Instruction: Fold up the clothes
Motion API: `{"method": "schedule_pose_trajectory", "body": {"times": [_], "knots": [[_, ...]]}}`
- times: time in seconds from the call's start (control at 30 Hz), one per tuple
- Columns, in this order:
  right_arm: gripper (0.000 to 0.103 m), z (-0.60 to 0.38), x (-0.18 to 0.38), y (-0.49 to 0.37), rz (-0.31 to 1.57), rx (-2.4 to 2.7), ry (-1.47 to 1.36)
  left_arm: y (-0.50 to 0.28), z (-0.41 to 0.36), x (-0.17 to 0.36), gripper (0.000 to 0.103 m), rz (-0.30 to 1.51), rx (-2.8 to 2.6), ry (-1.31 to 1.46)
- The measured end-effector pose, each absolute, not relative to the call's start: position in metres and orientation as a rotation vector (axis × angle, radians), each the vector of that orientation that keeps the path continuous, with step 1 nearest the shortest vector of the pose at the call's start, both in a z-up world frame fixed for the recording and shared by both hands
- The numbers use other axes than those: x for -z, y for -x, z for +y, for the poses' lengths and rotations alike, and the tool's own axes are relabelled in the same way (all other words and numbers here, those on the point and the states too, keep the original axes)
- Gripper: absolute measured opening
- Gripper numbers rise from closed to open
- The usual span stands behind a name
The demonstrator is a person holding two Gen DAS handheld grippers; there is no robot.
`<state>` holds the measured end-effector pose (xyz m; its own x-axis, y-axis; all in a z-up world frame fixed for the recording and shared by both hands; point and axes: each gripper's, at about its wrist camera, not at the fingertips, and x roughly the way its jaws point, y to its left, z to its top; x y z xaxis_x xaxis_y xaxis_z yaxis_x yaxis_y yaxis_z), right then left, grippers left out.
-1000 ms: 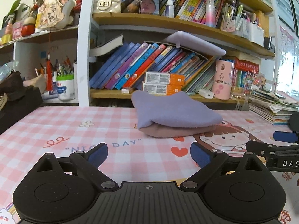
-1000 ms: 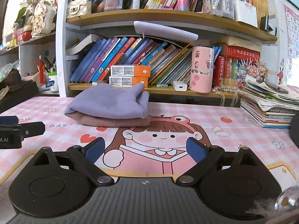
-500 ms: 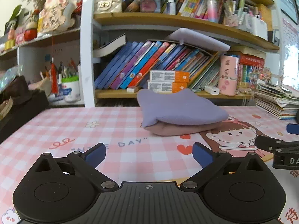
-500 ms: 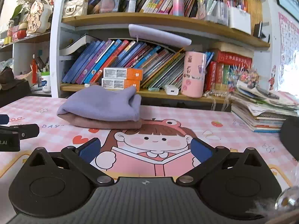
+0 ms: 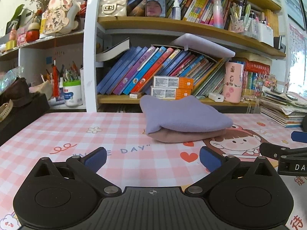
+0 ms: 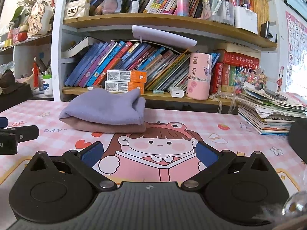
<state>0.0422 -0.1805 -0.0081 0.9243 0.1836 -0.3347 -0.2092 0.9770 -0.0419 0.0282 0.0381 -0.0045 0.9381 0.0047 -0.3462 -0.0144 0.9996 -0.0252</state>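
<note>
A soft lavender fleece garment (image 5: 184, 115), folded into a thick pad, lies on top of a folded dusty-pink garment (image 5: 184, 135). The two make a low stack on the pink checked cartoon-print mat covering the worktop (image 5: 57, 134), toward the far edge, just in front of the wooden bookshelf (image 5: 172, 25). The stack probably sits there to leave the near part of the mat free for handling.

The left tool (image 5: 152, 158) hovers low over the mat, well short of the stack, with nothing between its blue pads. Its jaws have just been opening and now stand wide apart. The right tool (image 6: 148, 153) does the same over the cartoon girl print: jaws just opened, spread wide, empty. In my judgement both have let go and the folding looks finished, or a new garment comes next.

The stack's long axis runs across the view, roughly parallel to the shelf front. In the left wrist view the rounded fold of the lavender piece faces left and its looser layered edges point right.
</note>
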Motion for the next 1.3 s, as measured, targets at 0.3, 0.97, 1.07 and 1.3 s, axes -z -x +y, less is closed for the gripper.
{"method": "schedule_pose_trajectory", "body": {"times": [0.3,0.97,1.07,1.3], "knots": [[0.103,-0.1787,0.0087,-0.043,0.343,-0.202,0.086,-0.0271,0.0384,0.004,0.103,0.348,-0.012,0.027],[0.103,-0.1779,0.0087,-0.0439,0.352,-0.199,0.092,-0.0262,0.038,0.0032,0.103,0.344,-0.014,0.018],[0.103,-0.1774,0.0089,-0.0446,0.355,-0.199,0.094,-0.0267,0.0385,0.0031,0.103,0.346,-0.018,0.02],[0.103,-0.1772,0.0091,-0.0448,0.356,-0.2,0.095,-0.0261,0.0384,0.0031,0.103,0.344,-0.025,0.019]]}}
